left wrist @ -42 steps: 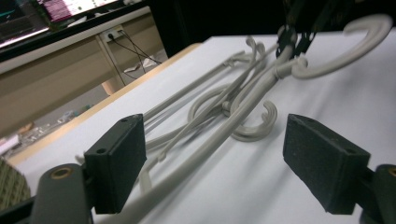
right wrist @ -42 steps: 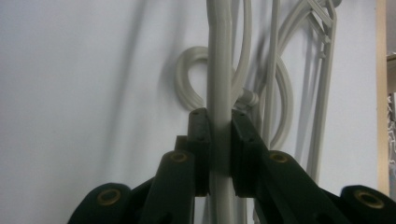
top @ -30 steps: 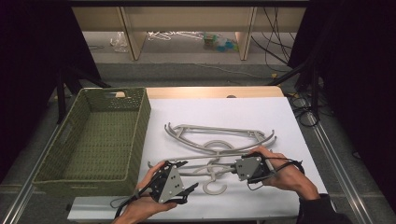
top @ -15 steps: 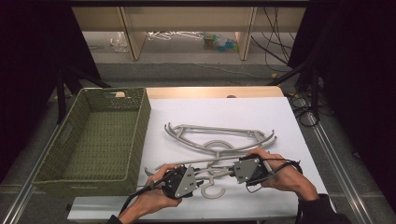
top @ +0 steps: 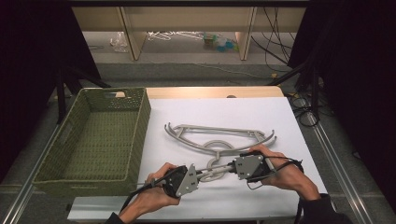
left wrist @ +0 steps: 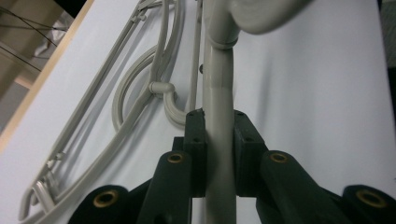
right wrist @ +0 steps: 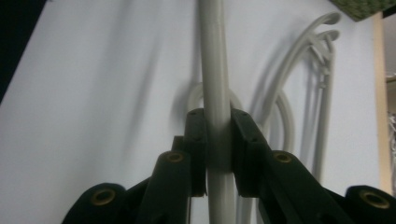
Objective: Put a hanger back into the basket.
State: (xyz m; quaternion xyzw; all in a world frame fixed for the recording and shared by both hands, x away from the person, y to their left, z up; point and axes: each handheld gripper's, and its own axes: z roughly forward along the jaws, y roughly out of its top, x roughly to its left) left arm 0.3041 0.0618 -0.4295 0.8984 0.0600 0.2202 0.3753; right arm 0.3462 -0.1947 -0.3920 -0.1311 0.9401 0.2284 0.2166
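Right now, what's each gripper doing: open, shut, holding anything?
Left gripper: jaws have just been closing, now shut on the near hanger.
Right gripper: shut on the same hanger's bar.

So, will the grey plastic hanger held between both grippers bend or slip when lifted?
The grey plastic hanger probably stays stiff: its bar runs straight through the left gripper and right gripper. The smooth round bar may rotate. It looks light.

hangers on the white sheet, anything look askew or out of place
Nothing stands out. One grey hanger lies flat on the white sheet; the left hand-held gripper and right hand-held gripper each clamp the near hanger. The green basket sits upright.
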